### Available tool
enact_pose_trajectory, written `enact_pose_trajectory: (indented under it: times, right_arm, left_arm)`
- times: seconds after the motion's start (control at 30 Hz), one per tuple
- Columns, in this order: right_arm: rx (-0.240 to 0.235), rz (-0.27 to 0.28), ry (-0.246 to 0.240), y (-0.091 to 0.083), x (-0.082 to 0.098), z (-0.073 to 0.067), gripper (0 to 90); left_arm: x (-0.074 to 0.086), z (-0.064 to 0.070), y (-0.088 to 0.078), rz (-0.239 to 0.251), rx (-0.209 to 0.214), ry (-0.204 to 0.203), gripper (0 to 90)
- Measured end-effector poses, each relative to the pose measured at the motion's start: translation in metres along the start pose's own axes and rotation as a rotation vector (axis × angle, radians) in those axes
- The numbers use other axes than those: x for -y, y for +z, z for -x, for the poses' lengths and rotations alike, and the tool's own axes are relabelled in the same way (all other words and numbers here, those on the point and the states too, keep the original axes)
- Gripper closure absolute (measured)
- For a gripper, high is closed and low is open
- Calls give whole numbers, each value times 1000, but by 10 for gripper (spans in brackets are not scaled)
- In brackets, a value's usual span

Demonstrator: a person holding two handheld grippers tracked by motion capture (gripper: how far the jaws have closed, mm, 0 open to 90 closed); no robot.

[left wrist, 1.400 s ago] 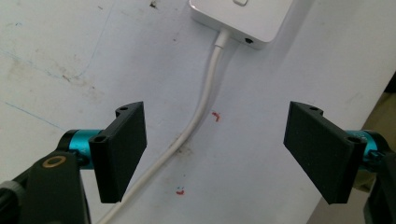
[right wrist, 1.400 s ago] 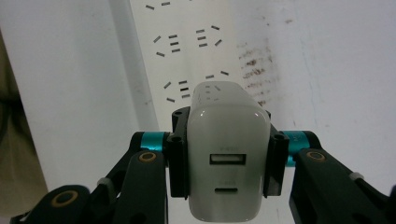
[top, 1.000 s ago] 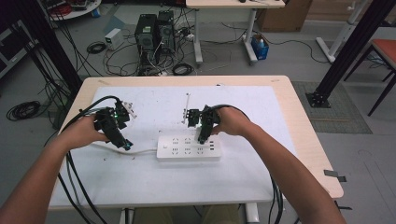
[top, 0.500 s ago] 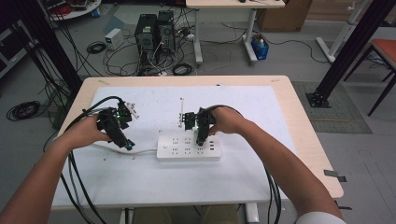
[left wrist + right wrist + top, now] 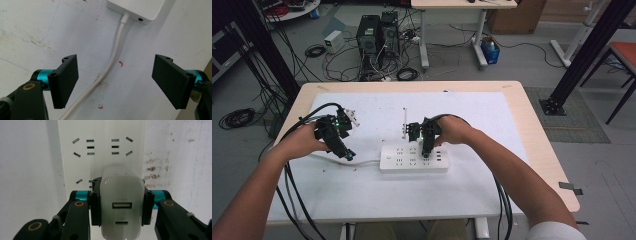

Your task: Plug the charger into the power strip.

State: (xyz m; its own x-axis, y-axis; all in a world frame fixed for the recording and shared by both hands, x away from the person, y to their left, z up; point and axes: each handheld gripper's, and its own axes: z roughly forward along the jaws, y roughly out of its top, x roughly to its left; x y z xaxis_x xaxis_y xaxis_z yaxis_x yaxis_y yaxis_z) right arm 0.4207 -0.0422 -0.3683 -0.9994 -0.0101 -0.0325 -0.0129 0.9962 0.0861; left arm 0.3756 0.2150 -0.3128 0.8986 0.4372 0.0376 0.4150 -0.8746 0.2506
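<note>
Right gripper view shows the white power strip point(image 5: 102, 157) running lengthwise away from the jaws; directly over its near sockets, the right gripper point(image 5: 121, 205) clamps a white USB charger point(image 5: 121, 202). Beside the strip's cord point(image 5: 113, 57), the left gripper point(image 5: 115, 85) stands half open, empty.

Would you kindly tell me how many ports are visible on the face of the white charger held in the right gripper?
2. On the white charger, a rectangular USB port sits in the middle and a smaller oval port below it; other faces are hidden.
</note>
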Motion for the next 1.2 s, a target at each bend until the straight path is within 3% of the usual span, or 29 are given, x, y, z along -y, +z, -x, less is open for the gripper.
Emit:
enact_pose_trajectory:
  times: [0.07,0.17,0.23,0.27,0.4,0.43,0.53,0.63,0.77,1.2]
  right_arm:
    - [-5,-1,-2,0,-1,1,626]
    - [-72,17,33,1,2,12,626]
    - [-92,21,45,2,3,15,626]
    - [-85,10,51,1,1,13,626]
    - [33,-31,-23,4,-6,-6,626]
    - [41,-38,-24,5,-6,-7,627]
    - [17,-25,-16,5,-5,-2,626]
    - [-36,-4,19,7,-2,5,626]
    - [-56,31,27,8,3,9,627]
    - [-49,50,3,9,5,8,622]
  left_arm:
    - [0,0,0,2,-2,-1,214]
    - [0,-1,0,-1,-1,1,214]
    - [0,0,1,-1,-1,1,214]
    - [0,0,1,-2,1,4,214]
    - [0,2,2,4,0,-2,214]
    - [0,2,2,4,0,-5,214]
    - [1,2,0,7,-1,-1,214]
    - [3,1,-1,15,-3,-14,214]
    - [5,1,0,15,-3,-16,214]
    - [6,1,2,19,1,-10,214]
